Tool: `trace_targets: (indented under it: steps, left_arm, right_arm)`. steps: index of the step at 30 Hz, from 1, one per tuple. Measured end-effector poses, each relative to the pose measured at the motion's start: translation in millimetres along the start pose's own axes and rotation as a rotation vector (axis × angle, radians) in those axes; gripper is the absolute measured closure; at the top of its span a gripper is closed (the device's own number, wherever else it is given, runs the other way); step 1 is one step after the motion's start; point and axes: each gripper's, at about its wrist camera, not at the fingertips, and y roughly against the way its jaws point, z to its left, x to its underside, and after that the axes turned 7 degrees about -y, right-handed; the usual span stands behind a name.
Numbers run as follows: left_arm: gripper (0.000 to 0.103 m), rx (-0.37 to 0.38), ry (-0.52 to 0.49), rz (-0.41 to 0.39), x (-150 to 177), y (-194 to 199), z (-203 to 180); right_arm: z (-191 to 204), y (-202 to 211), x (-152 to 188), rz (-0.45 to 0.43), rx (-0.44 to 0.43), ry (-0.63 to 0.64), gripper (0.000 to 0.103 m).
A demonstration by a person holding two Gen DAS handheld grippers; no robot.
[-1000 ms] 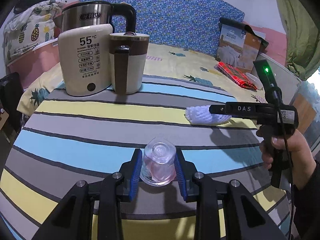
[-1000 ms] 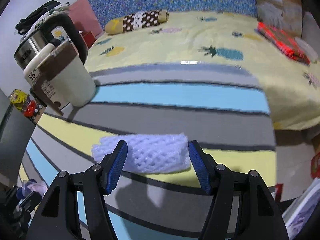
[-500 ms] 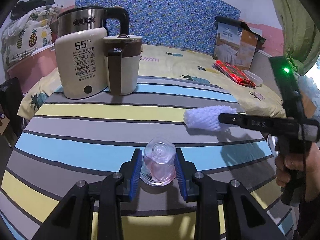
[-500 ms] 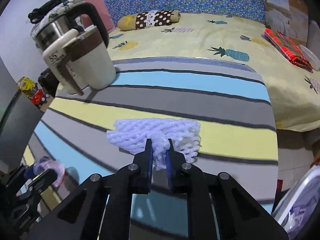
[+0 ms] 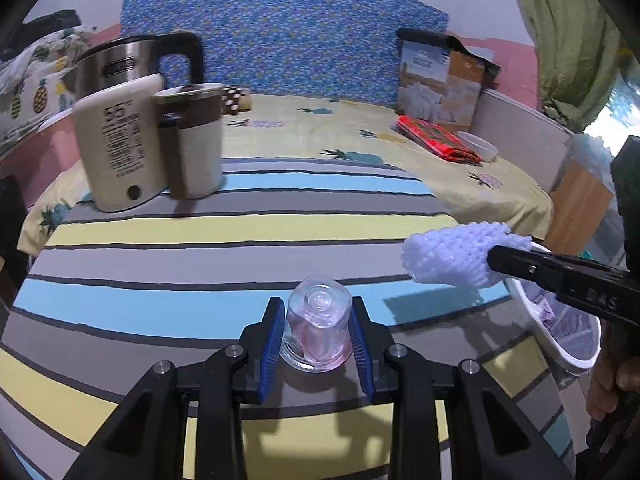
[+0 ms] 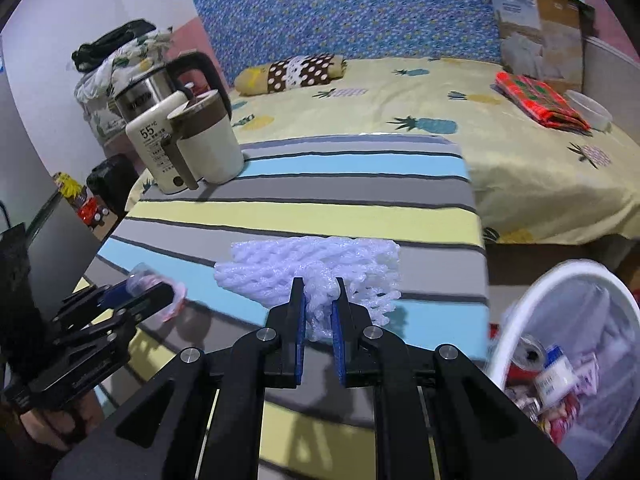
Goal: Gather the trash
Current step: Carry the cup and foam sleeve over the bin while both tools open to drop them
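Observation:
My left gripper [image 5: 316, 320] is shut on a clear plastic cup [image 5: 318, 330] with a pinkish inside, held just above the striped table [image 5: 200, 240]. My right gripper [image 6: 319, 292] is shut on a white foam net sleeve [image 6: 312, 268] and holds it lifted above the table's right side. The sleeve also shows in the left wrist view [image 5: 448, 254], near the white trash bin [image 5: 576, 344]. In the right wrist view the bin [image 6: 568, 344] sits low at the right, with cans and wrappers inside. The left gripper with the cup [image 6: 156, 292] shows at the left.
An electric kettle [image 5: 120, 120], a beige warmer [image 5: 120, 152] and a brown-and-white mug [image 5: 192, 144] stand at the table's far left. A bed [image 6: 400, 96] with a red packet [image 6: 536, 100] and a cardboard box [image 5: 444, 80] lies behind the table.
My right gripper closed on the foam sleeve, lifted it off the table and carried it right toward the bin. My left gripper kept its hold on the cup and rose slightly.

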Motion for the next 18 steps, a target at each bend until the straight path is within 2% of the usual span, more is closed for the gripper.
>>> trace_targets:
  steps: [18]
  left_arm:
    - [0.070, 0.141, -0.119, 0.006, -7.0, -11.3, -115.8]
  right_arm:
    - [-63.6, 51.9, 32.6, -0.123, 0.145, -0.156, 0.090]
